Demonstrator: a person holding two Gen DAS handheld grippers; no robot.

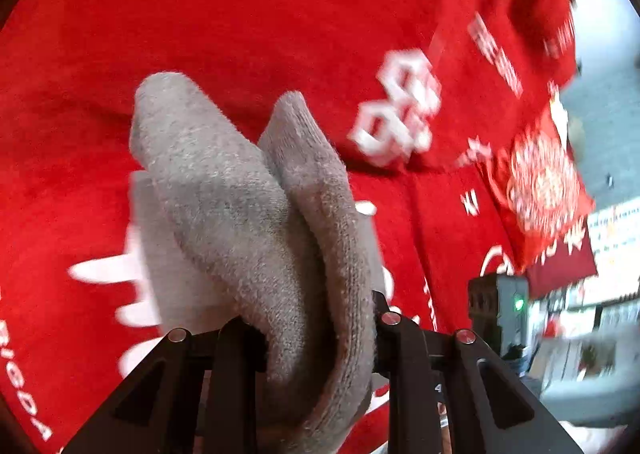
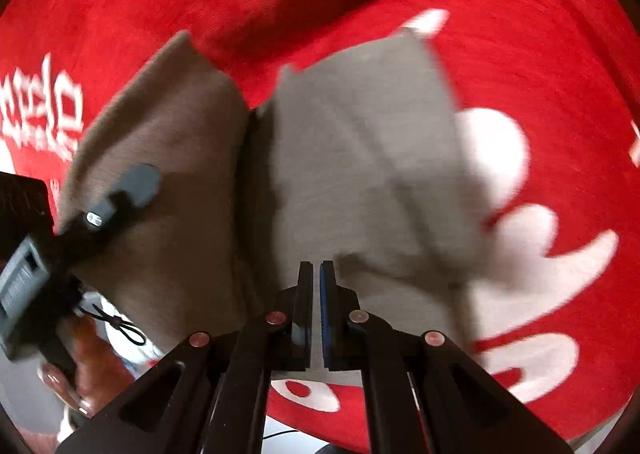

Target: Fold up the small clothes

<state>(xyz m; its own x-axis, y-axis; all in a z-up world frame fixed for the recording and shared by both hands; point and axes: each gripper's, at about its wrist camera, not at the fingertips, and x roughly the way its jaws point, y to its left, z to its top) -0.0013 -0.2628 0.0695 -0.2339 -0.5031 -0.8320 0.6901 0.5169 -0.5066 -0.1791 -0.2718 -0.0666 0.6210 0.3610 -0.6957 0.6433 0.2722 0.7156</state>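
Note:
A grey knitted sock (image 1: 256, 214) is doubled over and bunched between the fingers of my left gripper (image 1: 312, 318), which is shut on it and holds it above the red cloth (image 1: 240, 14). In the right wrist view the same grey sock (image 2: 360, 158) hangs in two flaps in front of my right gripper (image 2: 316, 274). The right gripper's jaws are nearly together with a thin gap and hold nothing. The left gripper's finger (image 2: 136, 182) shows at the left, clamped on the sock's left flap.
A red cloth with white printed letters and shapes (image 2: 520, 214) covers the surface under both grippers. A dark device with a green light (image 1: 500, 310) and room clutter stand past the cloth's right edge. A hand (image 2: 88, 366) holds the left gripper.

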